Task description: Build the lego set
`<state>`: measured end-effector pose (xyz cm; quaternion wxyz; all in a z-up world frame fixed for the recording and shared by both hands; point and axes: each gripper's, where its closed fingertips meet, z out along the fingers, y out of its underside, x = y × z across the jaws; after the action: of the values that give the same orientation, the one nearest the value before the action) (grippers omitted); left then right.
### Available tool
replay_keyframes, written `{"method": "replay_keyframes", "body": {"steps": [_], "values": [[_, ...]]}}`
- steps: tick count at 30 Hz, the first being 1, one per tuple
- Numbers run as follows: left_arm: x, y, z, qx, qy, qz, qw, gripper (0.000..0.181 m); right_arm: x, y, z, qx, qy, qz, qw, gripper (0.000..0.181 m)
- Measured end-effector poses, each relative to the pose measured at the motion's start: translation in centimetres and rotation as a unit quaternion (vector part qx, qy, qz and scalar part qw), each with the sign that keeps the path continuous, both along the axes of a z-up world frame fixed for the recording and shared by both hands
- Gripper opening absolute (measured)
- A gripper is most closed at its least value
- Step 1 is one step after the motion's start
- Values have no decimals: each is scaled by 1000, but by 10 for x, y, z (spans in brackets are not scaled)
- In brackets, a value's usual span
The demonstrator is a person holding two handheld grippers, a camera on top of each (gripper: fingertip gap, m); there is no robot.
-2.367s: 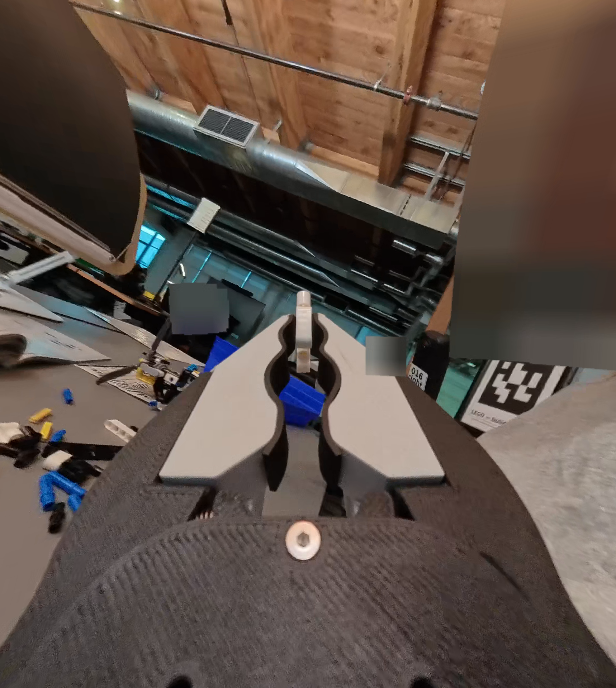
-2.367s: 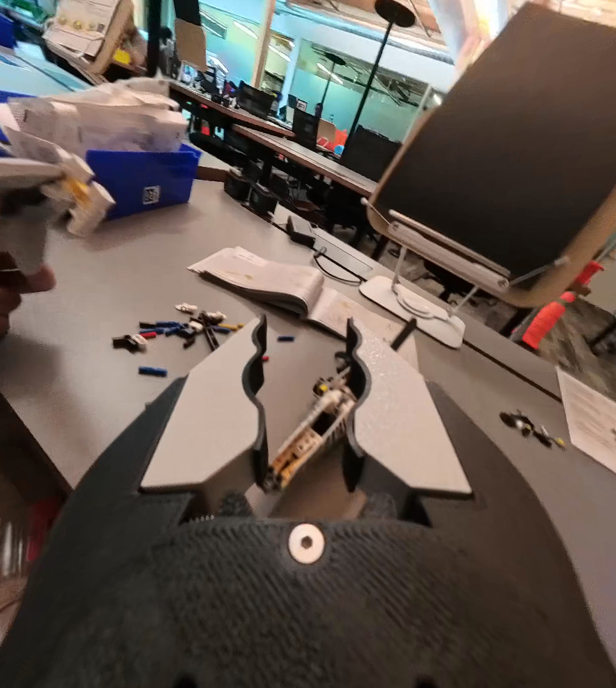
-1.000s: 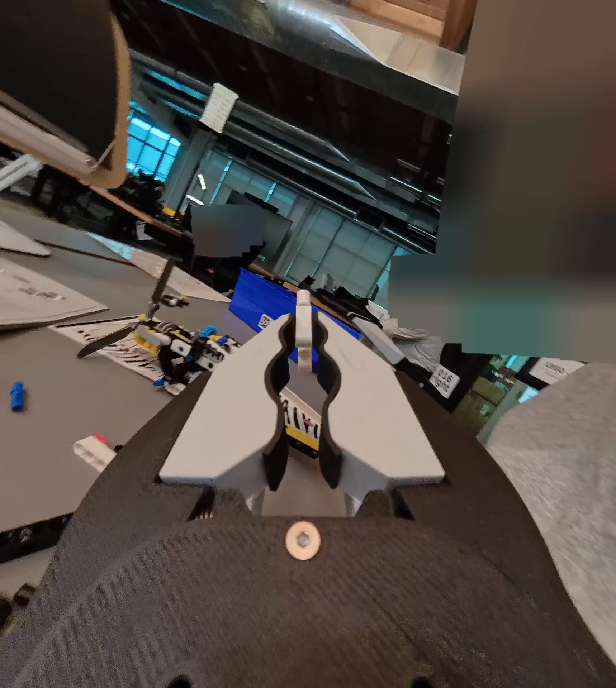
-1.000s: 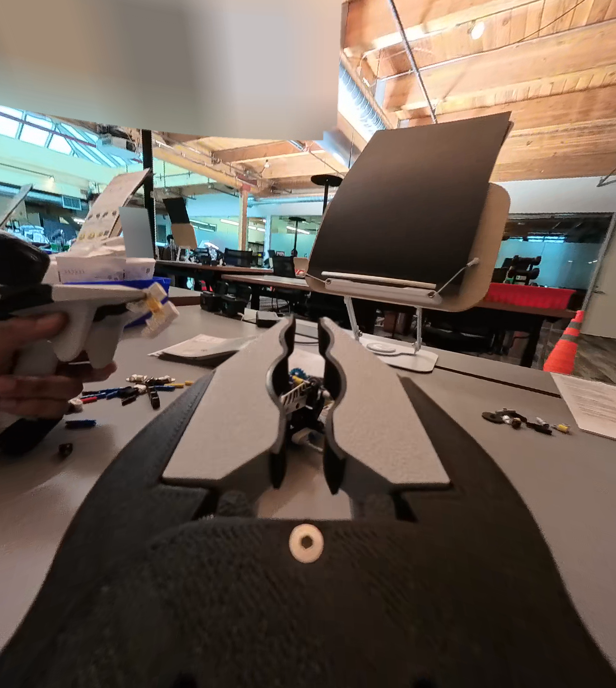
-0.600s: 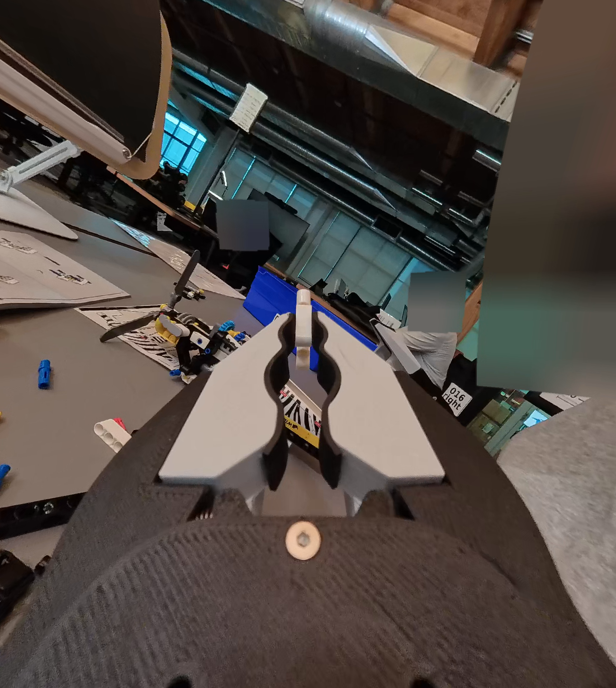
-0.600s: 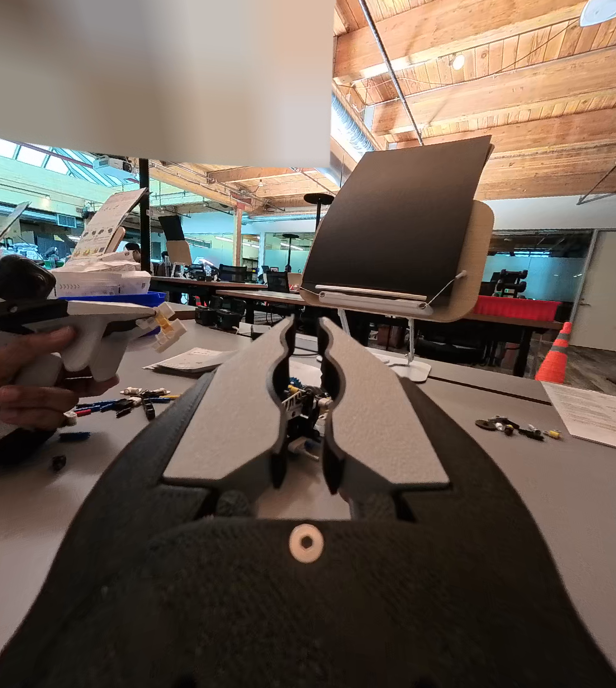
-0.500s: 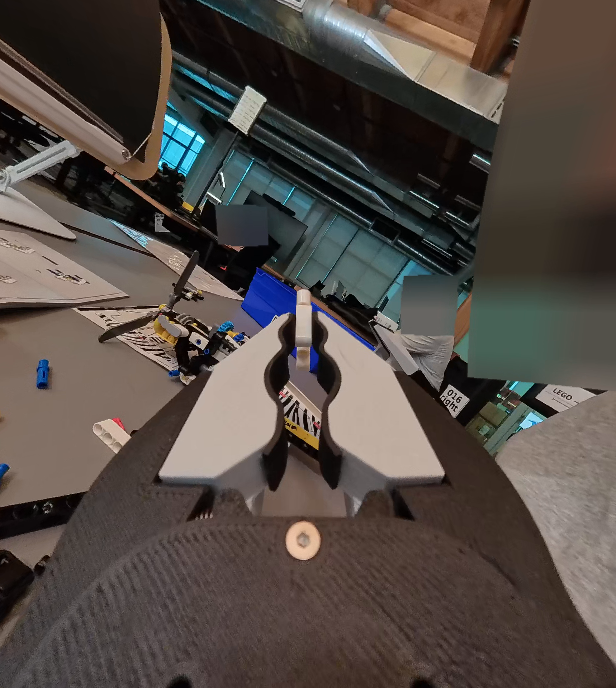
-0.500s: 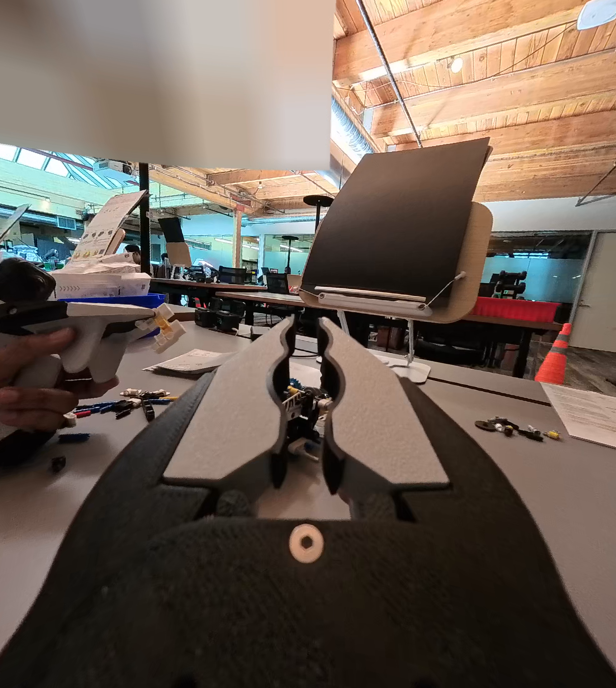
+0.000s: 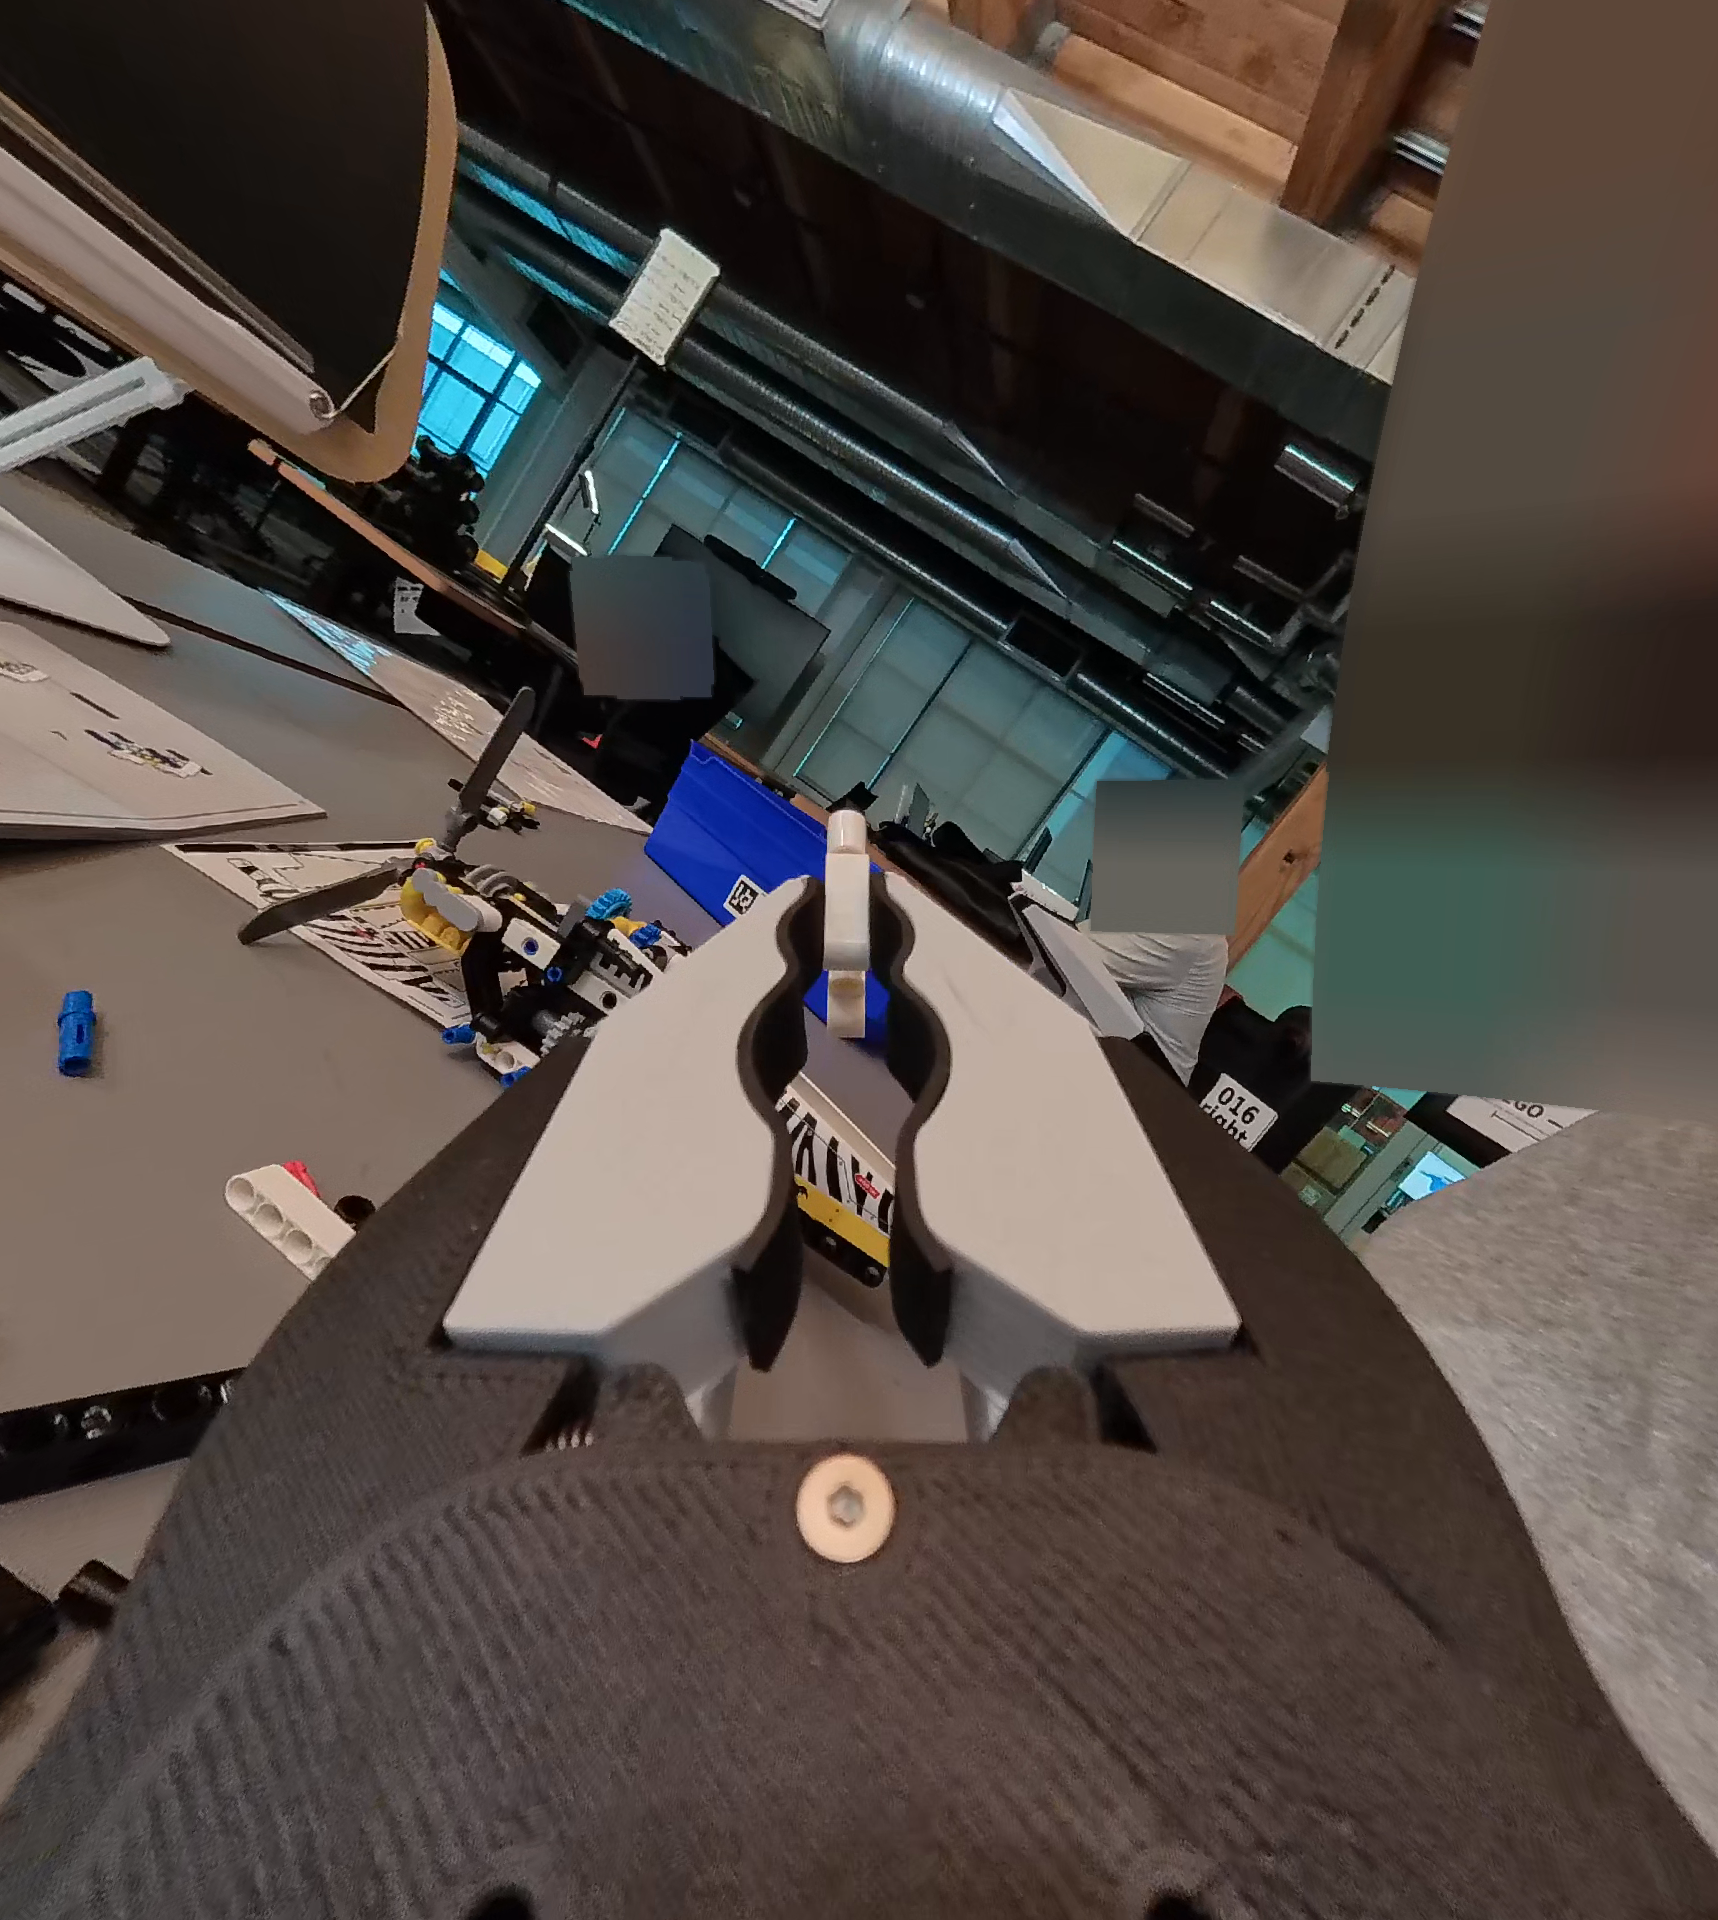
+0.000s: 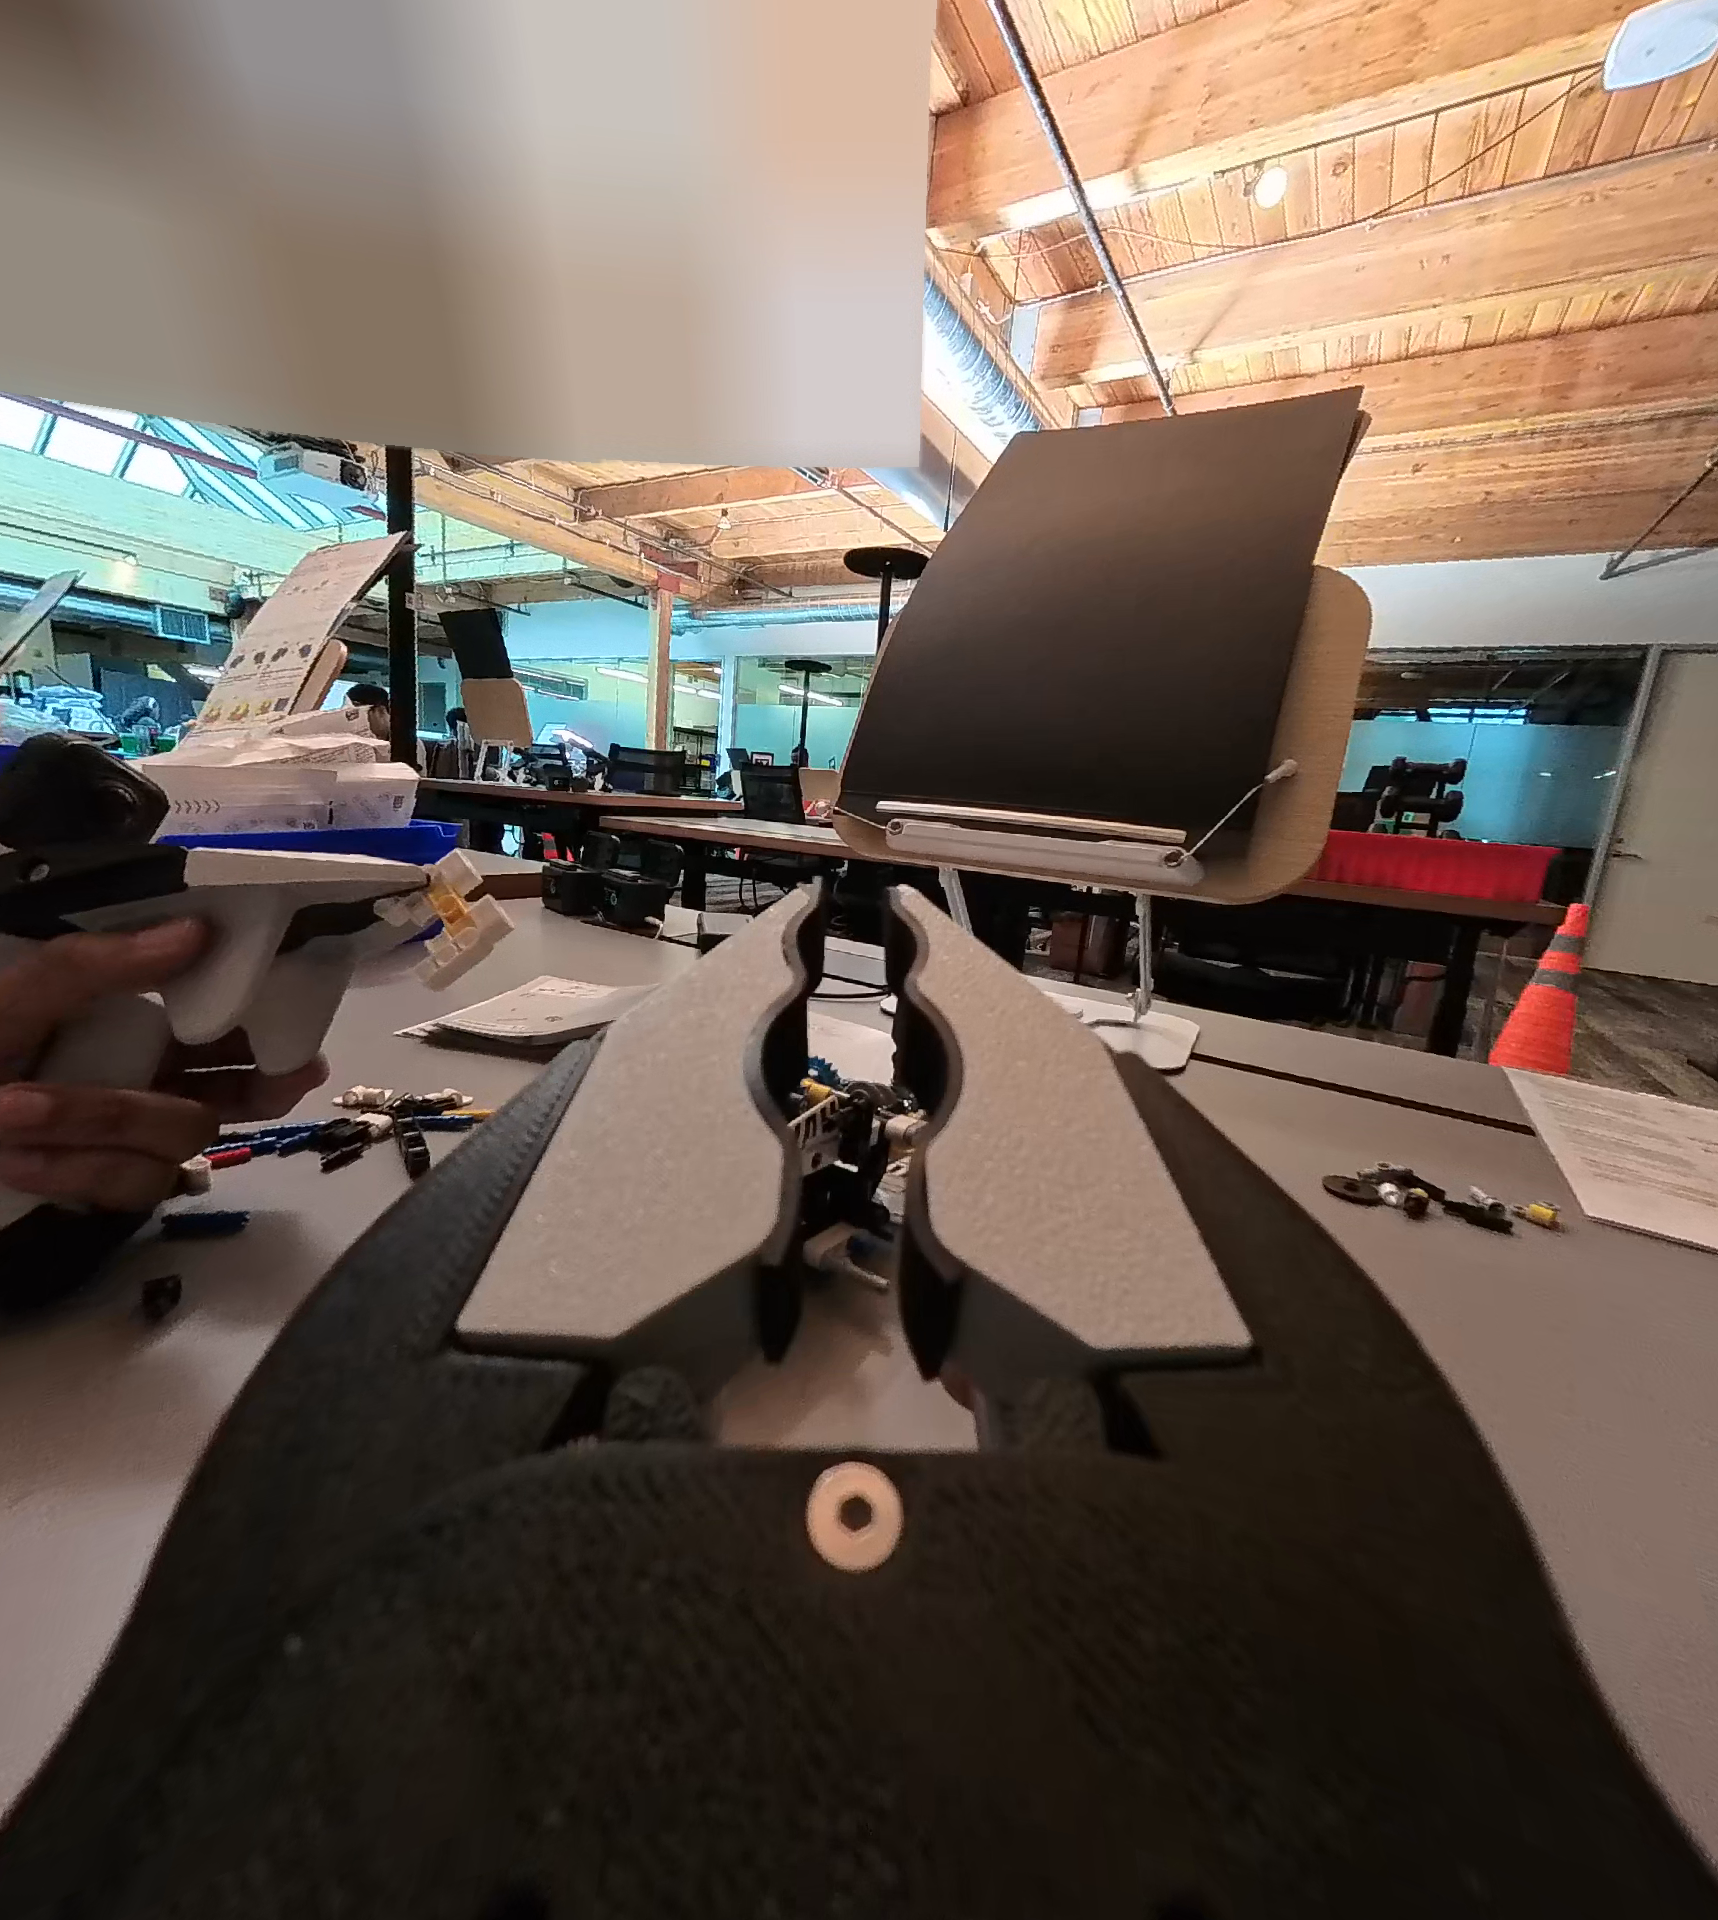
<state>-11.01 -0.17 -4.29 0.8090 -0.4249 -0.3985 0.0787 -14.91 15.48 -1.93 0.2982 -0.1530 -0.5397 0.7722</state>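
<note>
Judging by the half-built propeller model (image 9: 522, 956) and loose pieces (image 10: 387, 1127) on the counter (image 9: 211, 1039), you're midway: left hand-held gripper (image 9: 847, 894) pinches a white connector (image 9: 844, 935), right hand-held gripper (image 10: 850, 914) nearly closed, empty.

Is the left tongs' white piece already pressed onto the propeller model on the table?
No. The white piece sits clamped in the left tongs, held in the air apart from the propeller model, which stands on the table.
</note>
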Motion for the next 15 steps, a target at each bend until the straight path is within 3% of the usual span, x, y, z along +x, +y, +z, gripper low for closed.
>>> {"method": "replay_keyframes", "body": {"steps": [15], "values": [[2, 0, 2, 1, 8, -1, 1000, 6, 0, 1, 0, -2, 1, 0, 1000, 7]]}}
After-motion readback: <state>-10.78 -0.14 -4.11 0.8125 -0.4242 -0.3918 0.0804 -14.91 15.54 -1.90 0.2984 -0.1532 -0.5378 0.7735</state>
